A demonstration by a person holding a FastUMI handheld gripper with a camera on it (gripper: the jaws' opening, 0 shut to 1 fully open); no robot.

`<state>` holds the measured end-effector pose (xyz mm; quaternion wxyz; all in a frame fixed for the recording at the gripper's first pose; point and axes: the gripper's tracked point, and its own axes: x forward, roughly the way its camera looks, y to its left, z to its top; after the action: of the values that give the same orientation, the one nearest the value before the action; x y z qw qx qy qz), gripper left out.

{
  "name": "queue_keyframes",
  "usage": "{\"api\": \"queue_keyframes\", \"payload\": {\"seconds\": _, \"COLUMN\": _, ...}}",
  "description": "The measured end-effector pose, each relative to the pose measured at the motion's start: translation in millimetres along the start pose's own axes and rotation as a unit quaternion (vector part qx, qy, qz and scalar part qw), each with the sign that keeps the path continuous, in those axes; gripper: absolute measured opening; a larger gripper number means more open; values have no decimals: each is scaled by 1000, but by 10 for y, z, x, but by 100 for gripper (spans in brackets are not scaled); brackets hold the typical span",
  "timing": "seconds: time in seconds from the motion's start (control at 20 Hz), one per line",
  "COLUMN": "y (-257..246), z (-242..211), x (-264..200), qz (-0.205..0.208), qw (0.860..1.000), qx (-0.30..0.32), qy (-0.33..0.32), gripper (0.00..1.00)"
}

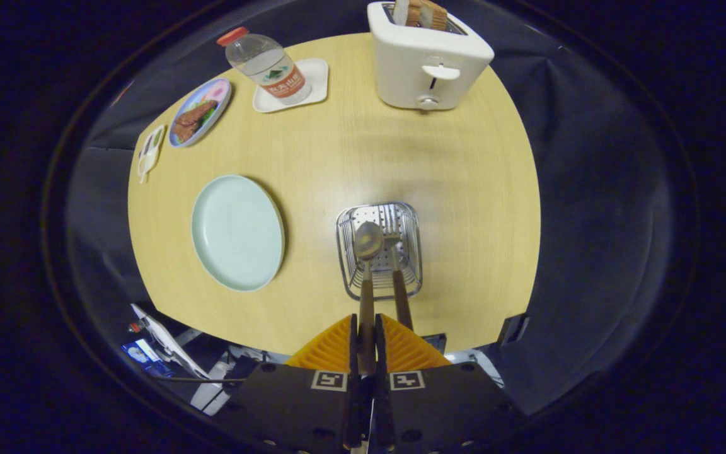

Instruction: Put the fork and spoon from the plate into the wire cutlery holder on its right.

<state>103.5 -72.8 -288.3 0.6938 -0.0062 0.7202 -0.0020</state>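
My gripper is shut on the spoon's wooden handle, and the spoon points ahead with its metal bowl over the wire cutlery holder. The fork stands in the holder just right of the spoon, its wooden handle leaning back toward my fingers. The pale green plate lies bare on the round wooden table, left of the holder.
A white toaster with bread slices stands at the table's far side. A water bottle rests on a white square dish, with a plate of food to its left. Dark cloth surrounds the table.
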Motion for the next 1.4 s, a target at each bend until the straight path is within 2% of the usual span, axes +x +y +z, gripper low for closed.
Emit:
{"api": "queue_keyframes", "payload": {"seconds": 0.2, "y": 113, "z": 70, "x": -90, "qz": 1, "qw": 999, "qx": -6, "qy": -49, "gripper": 13}}
{"api": "queue_keyframes", "payload": {"seconds": 0.3, "y": 151, "z": 88, "x": -154, "qz": -2, "qw": 997, "qx": -11, "qy": -77, "gripper": 21}}
{"api": "queue_keyframes", "payload": {"seconds": 0.45, "y": 247, "z": 74, "x": -280, "qz": -4, "qw": 992, "qx": -26, "qy": -123, "gripper": 27}}
{"api": "queue_keyframes", "payload": {"seconds": 0.55, "y": 305, "z": 63, "x": -358, "qz": -6, "qw": 987, "qx": -33, "qy": -156, "gripper": 36}}
{"api": "queue_keyframes", "payload": {"seconds": 0.7, "y": 518, "z": -61, "x": -455, "qz": 16, "qw": 981, "qx": -27, "qy": -190, "gripper": 62}}
{"api": "queue_keyframes", "payload": {"seconds": 0.9, "y": 688, "z": -246, "x": -456, "qz": 33, "qw": 976, "qx": -14, "qy": -215, "gripper": 91}}
{"api": "queue_keyframes", "payload": {"seconds": 1.0, "y": 712, "z": -279, "x": -502, "qz": 25, "qw": 970, "qx": -7, "qy": -243, "gripper": 99}}
{"api": "queue_keyframes", "payload": {"seconds": 1.1, "y": 701, "z": -275, "x": -638, "qz": 7, "qw": 956, "qx": 0, "qy": -293, "gripper": 98}}
{"api": "queue_keyframes", "payload": {"seconds": 1.2, "y": 708, "z": -274, "x": -855, "qz": -11, "qw": 935, "qx": 0, "qy": -354, "gripper": 97}}
{"api": "queue_keyframes", "payload": {"seconds": 1.3, "y": 732, "z": -281, "x": -1170, "qz": -27, "qw": 907, "qx": -8, "qy": -421, "gripper": 97}}
{"api": "queue_keyframes", "payload": {"seconds": 1.4, "y": 800, "z": -308, "x": -1477, "qz": -37, "qw": 872, "qx": -10, "qy": -488, "gripper": 98}}
